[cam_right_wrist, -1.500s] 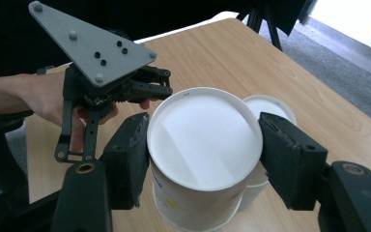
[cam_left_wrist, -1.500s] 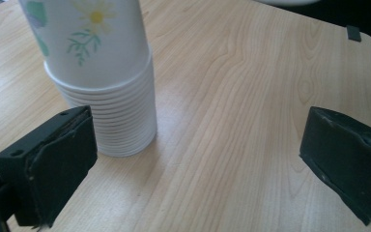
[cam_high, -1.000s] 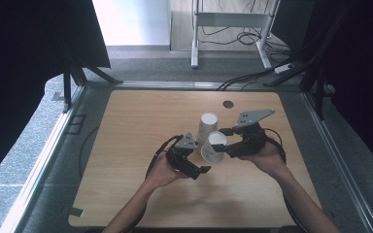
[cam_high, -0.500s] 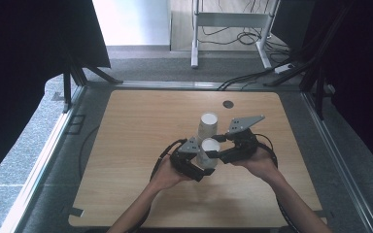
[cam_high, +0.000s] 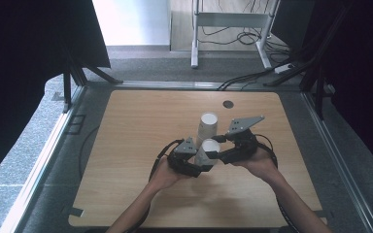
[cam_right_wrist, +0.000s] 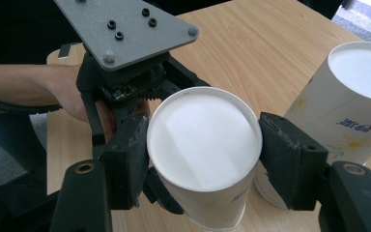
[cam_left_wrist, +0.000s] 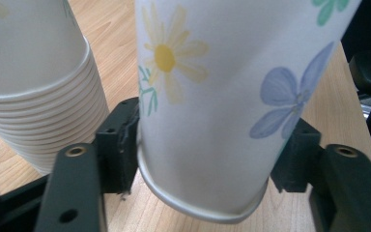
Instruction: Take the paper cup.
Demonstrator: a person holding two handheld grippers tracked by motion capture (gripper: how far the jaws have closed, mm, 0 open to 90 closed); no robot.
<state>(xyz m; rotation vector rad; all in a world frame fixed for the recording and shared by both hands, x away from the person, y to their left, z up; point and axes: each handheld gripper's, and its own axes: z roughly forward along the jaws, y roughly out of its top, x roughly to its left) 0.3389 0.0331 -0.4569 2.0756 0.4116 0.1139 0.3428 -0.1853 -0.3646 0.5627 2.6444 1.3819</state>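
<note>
Paper cup upside down btw both tools, just in front of cup stack. R gripper clamped near closed base; L gripper jaws just been closing, now pressing near rim. Axis roughly vertical.

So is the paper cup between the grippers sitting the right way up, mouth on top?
No, the flowered paper cup is upside down: in the right gripper view its closed white base faces up, and in the left gripper view its rolled rim points down at the table.
</note>
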